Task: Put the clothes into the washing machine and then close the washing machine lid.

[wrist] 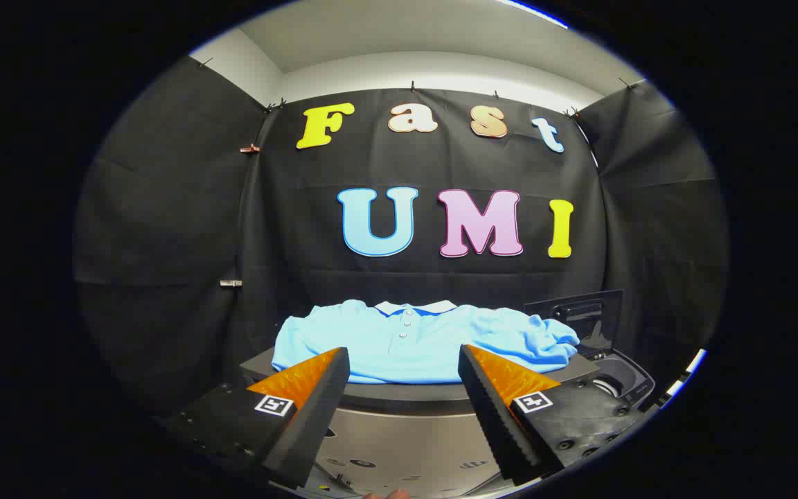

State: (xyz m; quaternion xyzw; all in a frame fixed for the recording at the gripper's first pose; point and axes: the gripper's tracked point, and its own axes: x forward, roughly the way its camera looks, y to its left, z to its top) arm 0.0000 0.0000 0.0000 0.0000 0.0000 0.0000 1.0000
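One light blue polo shirt (427,341) with a white collar and a short row of buttons lies spread flat on the dark surface (399,396), beyond the tips of my tool (404,364). My tool is open, its two fingers stand well apart and they hold nothing; the shirt shows in the gap between them but they do not touch it. Just beside the right sleeve of the shirt I see the dark washing machine (624,378), with its black lid (575,312) raised upright behind the round opening. Black cloth wall (163,229) stands behind everything.
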